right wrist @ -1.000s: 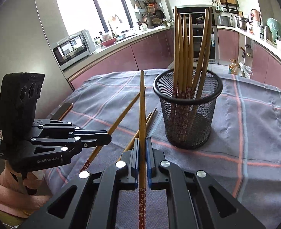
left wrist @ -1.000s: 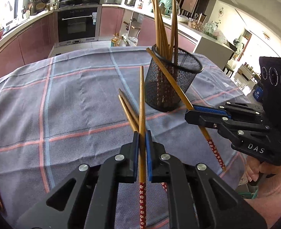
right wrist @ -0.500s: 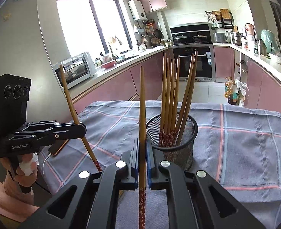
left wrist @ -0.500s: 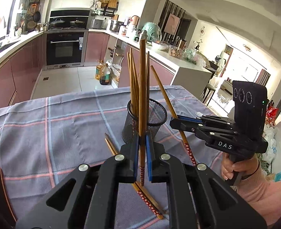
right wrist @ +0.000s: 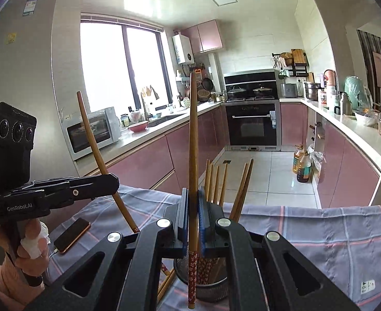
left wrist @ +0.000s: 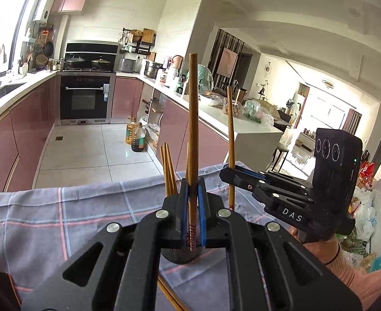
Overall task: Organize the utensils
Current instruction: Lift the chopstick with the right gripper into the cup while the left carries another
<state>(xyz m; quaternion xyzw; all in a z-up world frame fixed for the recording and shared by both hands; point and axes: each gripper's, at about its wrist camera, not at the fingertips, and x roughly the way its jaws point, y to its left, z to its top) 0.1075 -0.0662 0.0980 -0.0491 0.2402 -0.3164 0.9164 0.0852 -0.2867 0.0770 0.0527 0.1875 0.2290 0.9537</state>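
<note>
Left wrist view: the left gripper (left wrist: pixel 192 202) is clamped on a wooden chopstick (left wrist: pixel 192 134), which stands upright between the blue pads (left wrist: pixel 200 215) with its red flowered end just below them, over the dark mesh holder (left wrist: pixel 180 255) whose lower part shows under the gripper. Several more chopsticks (left wrist: pixel 168 171) rise out of that holder behind the left finger. To the right, the right gripper (left wrist: pixel 229 175) is closed on a second chopstick (left wrist: pixel 230 134), also held nearly upright, its patterned end hanging below the fingers. Both tools hover above the grey-blue checked tablecloth (left wrist: pixel 61 212), and another chopstick (left wrist: pixel 169 295) lies on the cloth near the bottom edge.

From the right wrist view, the right gripper (right wrist: pixel 192 215) pinches its chopstick (right wrist: pixel 193 142) vertically, the flowered end (right wrist: pixel 192 277) reaching down in front of the mesh holder (right wrist: pixel 211 291); I cannot tell whether it is over the opening or beside it. A bundle of chopsticks (right wrist: pixel 216 184) leans inside the holder. At left, the left gripper (right wrist: pixel 110 181) holds its chopstick (right wrist: pixel 94 145) tilted. A phone (right wrist: pixel 72 234) lies on the tablecloth (right wrist: pixel 332 235) beside the person's left hand (right wrist: pixel 30 246). Two loose chopsticks (right wrist: pixel 166 285) lie by the holder's base.
</note>
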